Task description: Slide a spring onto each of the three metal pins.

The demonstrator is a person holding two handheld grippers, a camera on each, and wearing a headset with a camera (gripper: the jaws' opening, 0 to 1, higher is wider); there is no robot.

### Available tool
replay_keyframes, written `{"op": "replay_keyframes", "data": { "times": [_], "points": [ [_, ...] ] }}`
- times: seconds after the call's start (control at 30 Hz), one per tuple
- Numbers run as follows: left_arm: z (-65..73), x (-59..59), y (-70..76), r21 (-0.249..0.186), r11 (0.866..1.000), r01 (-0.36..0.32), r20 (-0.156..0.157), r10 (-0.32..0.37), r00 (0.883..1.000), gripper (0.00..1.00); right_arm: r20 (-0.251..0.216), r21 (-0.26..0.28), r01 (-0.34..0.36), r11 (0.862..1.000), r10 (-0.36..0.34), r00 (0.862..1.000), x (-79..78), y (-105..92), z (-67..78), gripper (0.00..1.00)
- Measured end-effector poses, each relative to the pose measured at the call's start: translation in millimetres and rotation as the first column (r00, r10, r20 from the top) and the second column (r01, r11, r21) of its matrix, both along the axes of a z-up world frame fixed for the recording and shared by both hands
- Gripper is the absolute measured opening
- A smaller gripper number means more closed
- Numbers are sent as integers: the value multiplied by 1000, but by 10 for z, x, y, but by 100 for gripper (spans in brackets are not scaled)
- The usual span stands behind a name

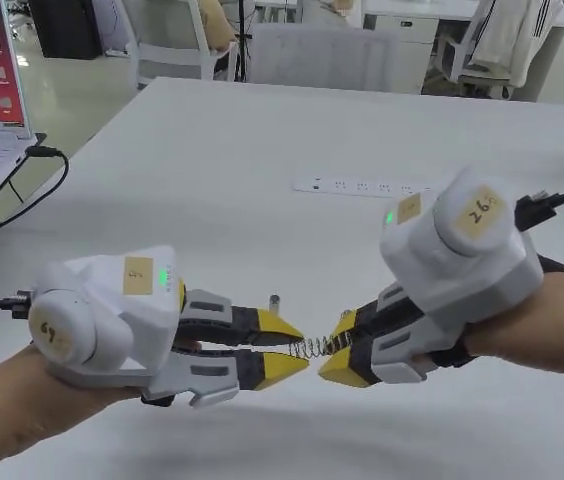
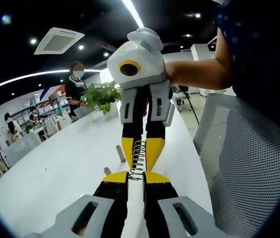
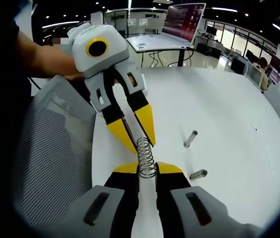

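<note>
Keep the right gripper [image 3: 146, 170] clenched on the spring [image 3: 146, 156] and line its bore up with the pin [image 3: 126, 130] that the left gripper [image 3: 141, 146] grasps; then push straight along the pin (a tilt would probably snag a coil). All of it hangs over the table [image 3: 219, 99] by its edge nearest you. Spring is small, steel-grey, open-coiled, likely easy to squash; a loose pin [image 3: 190, 139] lies further in.

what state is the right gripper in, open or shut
Shut. In the right gripper view the right gripper's yellow tips pinch the near end of the spring, which reaches toward the left gripper.
</note>
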State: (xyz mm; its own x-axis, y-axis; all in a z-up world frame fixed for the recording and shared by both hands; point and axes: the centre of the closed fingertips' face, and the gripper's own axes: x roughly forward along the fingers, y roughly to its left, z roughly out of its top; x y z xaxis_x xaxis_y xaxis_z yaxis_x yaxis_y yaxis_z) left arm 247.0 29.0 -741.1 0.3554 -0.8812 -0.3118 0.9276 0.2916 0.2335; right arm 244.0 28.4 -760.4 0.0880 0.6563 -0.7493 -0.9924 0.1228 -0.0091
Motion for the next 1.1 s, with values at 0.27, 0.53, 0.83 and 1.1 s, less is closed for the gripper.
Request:
{"op": "replay_keyframes", "data": {
  "times": [0.27,0.53,0.83,1.1],
  "points": [
    [-18,3,0,6,1000,-1,2,1,1000,2,7,3,-12,1000,12,1000,-16,17,65,9],
    [-30,-5,-5,12,1000,0,2,0,1000,2,18,3,-31,1000,31,999,-38,61,120,9],
    [-30,-12,-24,12,1000,5,3,-5,1000,2,35,-11,-50,999,50,998,-50,98,166,9],
    [-34,-29,-31,8,1000,10,-1,-10,1000,2,46,-37,-71,997,73,996,-68,134,184,9]
  ]
}}
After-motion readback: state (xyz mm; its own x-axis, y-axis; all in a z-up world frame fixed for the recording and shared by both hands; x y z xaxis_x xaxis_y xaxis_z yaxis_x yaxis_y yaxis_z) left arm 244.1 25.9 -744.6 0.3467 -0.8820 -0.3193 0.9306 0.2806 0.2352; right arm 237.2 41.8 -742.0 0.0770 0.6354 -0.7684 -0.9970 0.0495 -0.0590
